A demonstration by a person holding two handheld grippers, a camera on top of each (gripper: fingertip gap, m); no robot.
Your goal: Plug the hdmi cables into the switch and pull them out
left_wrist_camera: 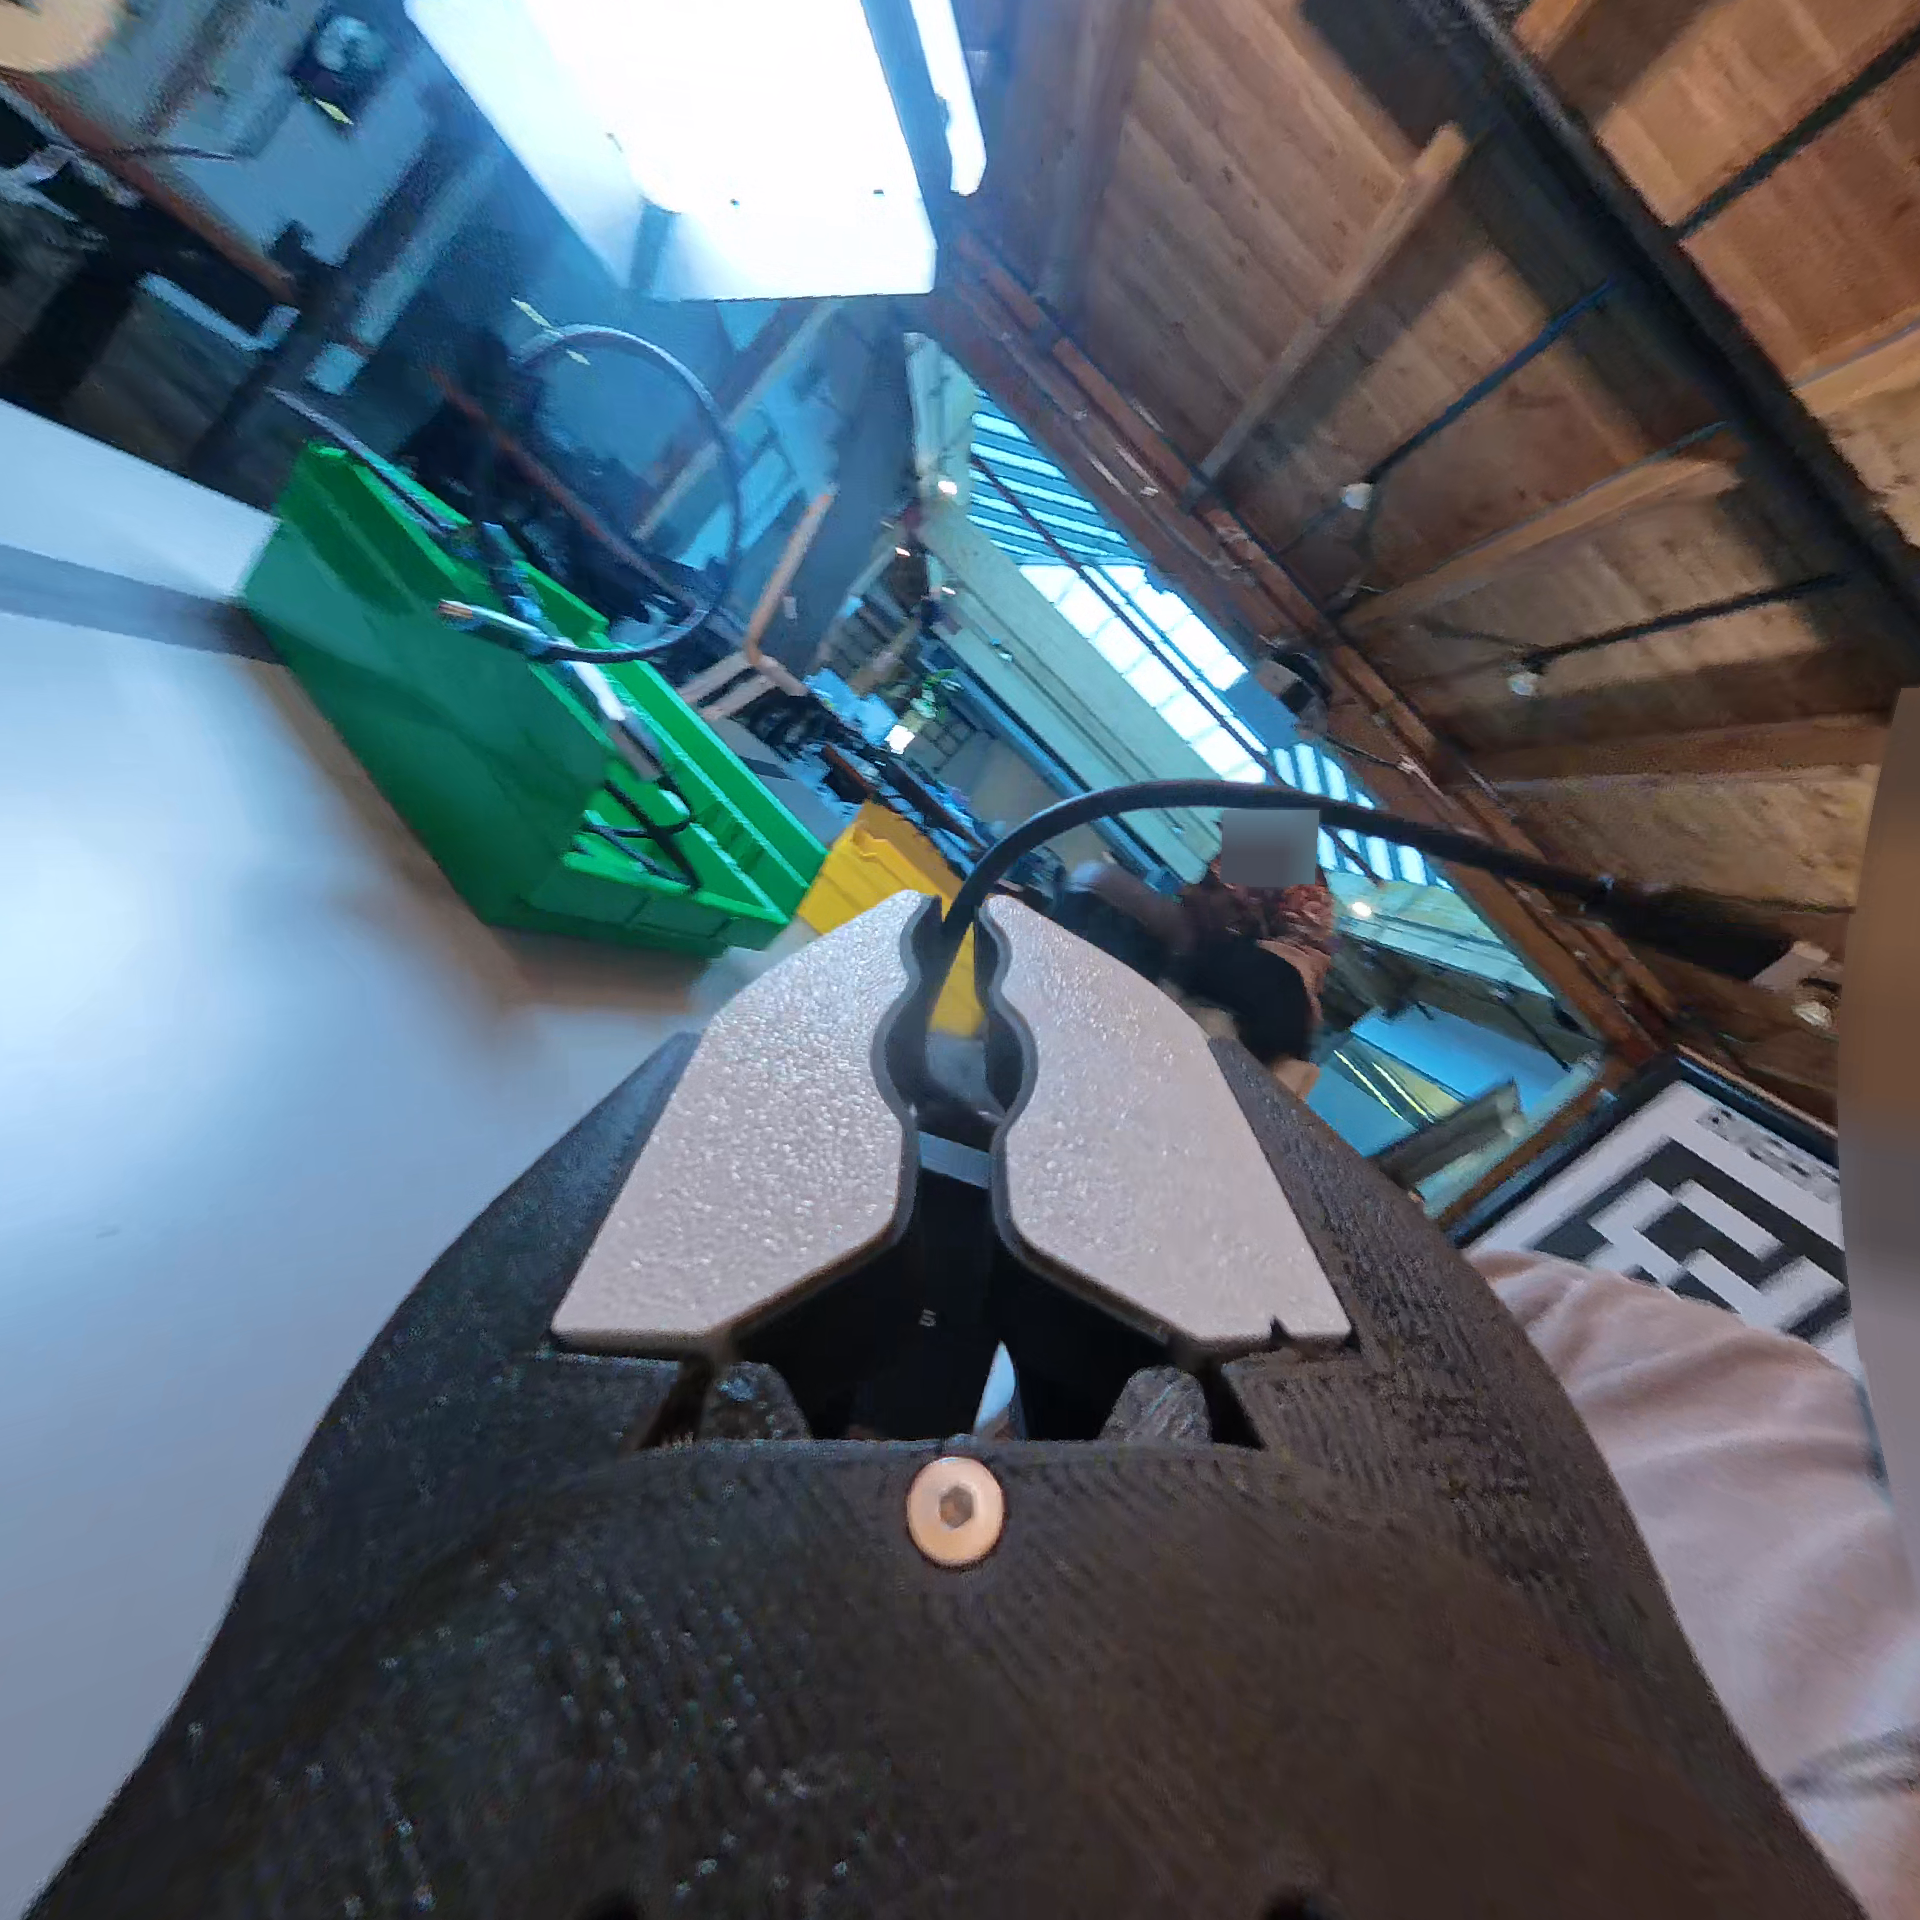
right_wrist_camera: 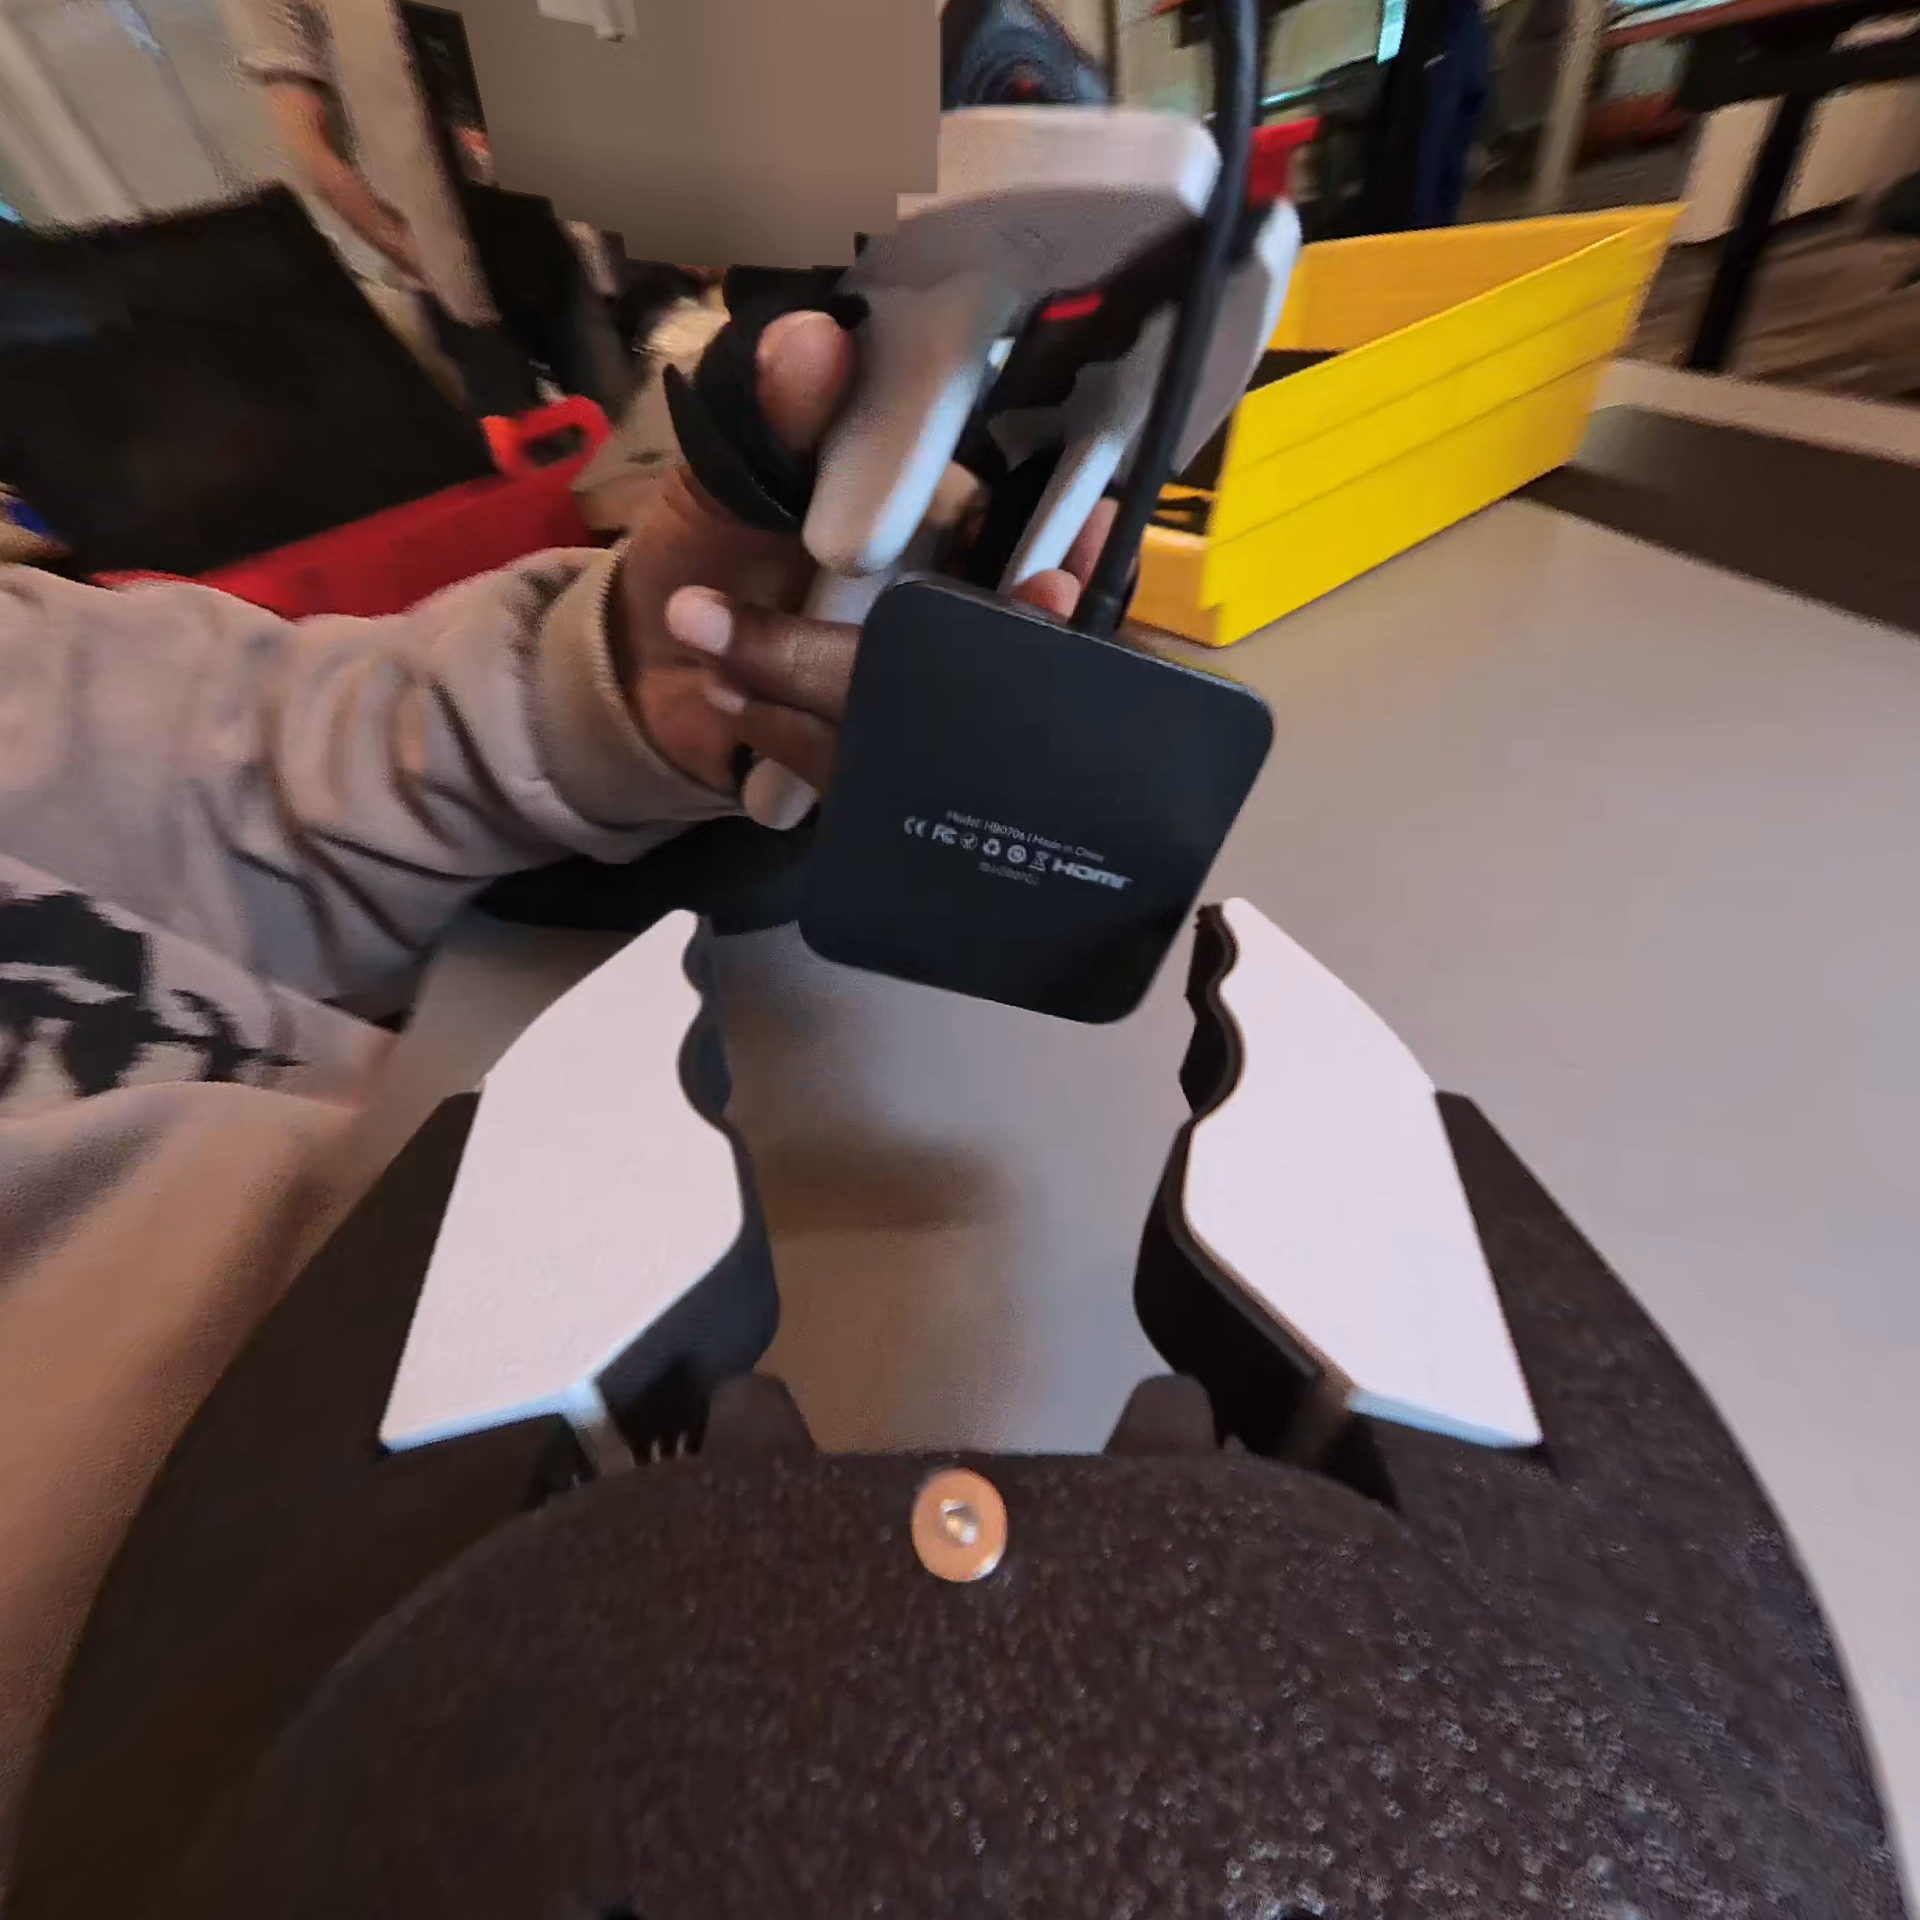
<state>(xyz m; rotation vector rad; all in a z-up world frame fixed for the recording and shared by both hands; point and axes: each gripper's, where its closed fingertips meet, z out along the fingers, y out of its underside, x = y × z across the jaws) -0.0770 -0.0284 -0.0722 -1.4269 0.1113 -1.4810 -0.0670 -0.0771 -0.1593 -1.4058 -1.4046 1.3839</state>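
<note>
Overhead, left gripper (left_wrist_camera: pixel 951 997) clamped on cable (left_wrist_camera: pixel 1195 805); switch (right_wrist_camera: pixel 1034 795) held off table (right_wrist_camera: pixel 1558 831). Right gripper (right_wrist_camera: pixel 956 971) spread, unobstructed. Cables seen in green bin (left_wrist_camera: pixel 436 686); yellow bin (right_wrist_camera: pixel 1423 416) contents unclear.

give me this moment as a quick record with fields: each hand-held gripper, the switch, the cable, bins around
left hand-held gripper: shut on black cable, lifted off the table
right hand-held gripper: open, empty, fingers either side of the switch's near corner
switch: black flat box, hanging in the air from the cable, tilted
black cable: plugged into the switch's far edge, runs up through the left gripper
table: grey, bare under the switch
yellow bin: behind the switch
green bin: on the table, holds cables
</note>
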